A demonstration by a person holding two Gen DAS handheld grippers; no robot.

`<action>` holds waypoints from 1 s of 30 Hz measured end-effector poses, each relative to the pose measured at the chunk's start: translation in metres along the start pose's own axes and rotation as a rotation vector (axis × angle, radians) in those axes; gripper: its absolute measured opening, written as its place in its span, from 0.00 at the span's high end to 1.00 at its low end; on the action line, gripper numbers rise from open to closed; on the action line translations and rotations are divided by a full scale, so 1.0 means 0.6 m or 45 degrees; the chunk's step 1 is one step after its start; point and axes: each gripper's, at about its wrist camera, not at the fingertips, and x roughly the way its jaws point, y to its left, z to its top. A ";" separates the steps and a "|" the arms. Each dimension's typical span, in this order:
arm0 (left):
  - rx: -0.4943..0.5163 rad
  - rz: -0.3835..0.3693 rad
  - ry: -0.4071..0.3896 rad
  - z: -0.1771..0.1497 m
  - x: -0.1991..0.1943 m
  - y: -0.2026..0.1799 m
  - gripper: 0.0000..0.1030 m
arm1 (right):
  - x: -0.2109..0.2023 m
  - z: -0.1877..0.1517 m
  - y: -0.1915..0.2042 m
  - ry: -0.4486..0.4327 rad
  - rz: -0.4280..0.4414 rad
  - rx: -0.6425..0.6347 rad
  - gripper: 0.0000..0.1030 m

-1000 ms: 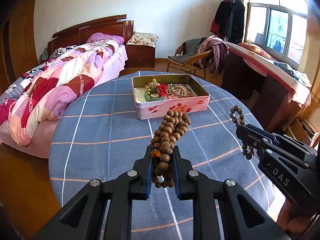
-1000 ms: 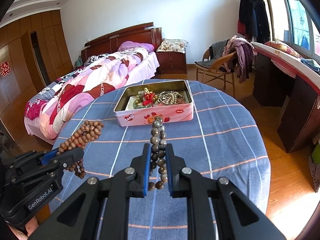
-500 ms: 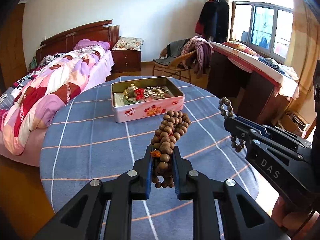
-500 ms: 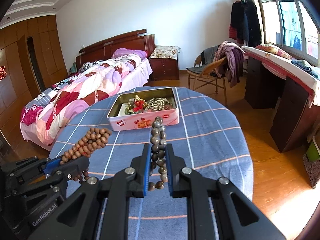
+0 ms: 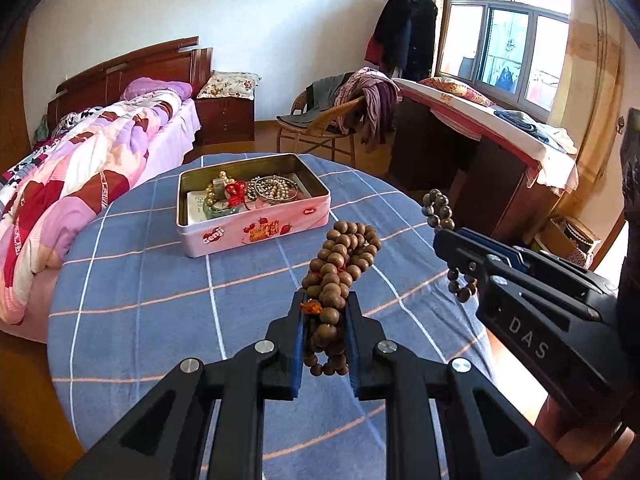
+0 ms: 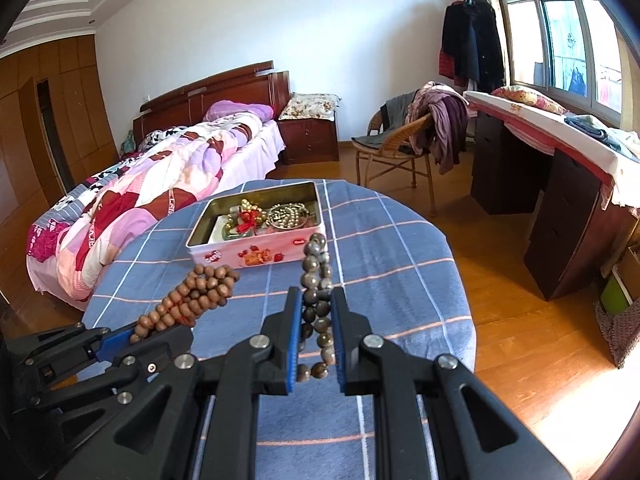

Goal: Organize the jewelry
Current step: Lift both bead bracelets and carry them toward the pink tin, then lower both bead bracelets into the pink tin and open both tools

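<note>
My left gripper (image 5: pixel 325 300) is shut on a bundle of brown wooden beads (image 5: pixel 340 258), held above the round blue checked table (image 5: pixel 140 280). My right gripper (image 6: pixel 316 296) is shut on a grey-brown bead bracelet (image 6: pixel 316 268), also above the table. Each gripper shows in the other view: the right gripper (image 5: pixel 444 236) with its bracelet (image 5: pixel 438 208), the left gripper (image 6: pixel 132 334) with its beads (image 6: pixel 196 292). A pink open tin (image 5: pixel 256 228) at the table's far side holds pearl, gold, green and red jewelry (image 5: pixel 248 192); it also shows in the right wrist view (image 6: pixel 260 252).
A bed with a pink patchwork quilt (image 5: pixel 80 160) stands left of the table. A wicker chair with clothes (image 5: pixel 336 120) is behind it. A dark desk with a red-white cover (image 5: pixel 480 148) runs along the window on the right. Wooden floor surrounds the table.
Both grippers have drawn back and risen from the tin with their beads still held; the tin looks smaller and farther. The view has swung somewhat to the right.
</note>
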 end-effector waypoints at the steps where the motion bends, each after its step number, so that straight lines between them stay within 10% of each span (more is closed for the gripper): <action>1: -0.012 -0.002 0.003 0.004 0.004 0.001 0.83 | 0.001 0.001 -0.002 -0.002 -0.006 0.000 0.83; 11: -0.182 -0.099 -0.111 0.039 -0.004 0.049 0.83 | 0.020 0.034 -0.028 -0.035 -0.031 0.040 0.83; 30: -0.282 0.087 -0.127 0.105 0.069 0.132 0.83 | 0.095 0.096 0.015 -0.063 0.043 -0.008 0.83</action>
